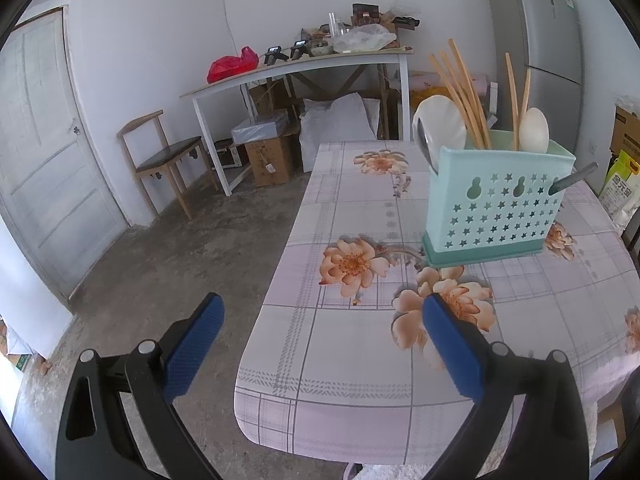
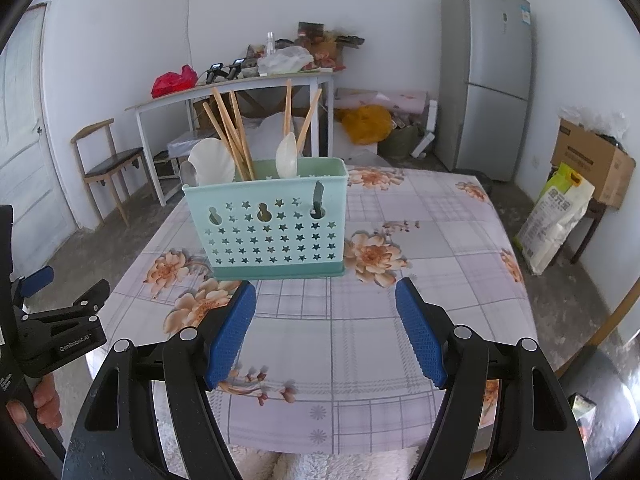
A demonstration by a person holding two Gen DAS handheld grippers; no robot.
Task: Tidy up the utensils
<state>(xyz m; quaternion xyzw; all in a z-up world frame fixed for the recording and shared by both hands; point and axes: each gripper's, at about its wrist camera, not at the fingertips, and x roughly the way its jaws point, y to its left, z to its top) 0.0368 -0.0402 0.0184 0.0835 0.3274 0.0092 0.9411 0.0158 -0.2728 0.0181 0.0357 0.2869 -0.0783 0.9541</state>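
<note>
Both tongs wide open, nothing held: left gripper [image 1: 322, 344] hangs over the near left edge of the table [image 1: 352, 364], right gripper [image 2: 326, 332] sits centred over the floral cloth just short of the holder. Mint utensil holder [image 2: 272, 224] stands upright mid-table, apart from both. It holds chopsticks [image 2: 230, 132], white spoons [image 2: 287, 156] and a dark handle [image 2: 319, 198] sticking out through a slot.

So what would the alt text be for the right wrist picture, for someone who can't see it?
A mint-green utensil holder with chopsticks and white spoons stands on a floral tablecloth, straight ahead of the open, empty right gripper. The left gripper shows at the left edge.
</note>
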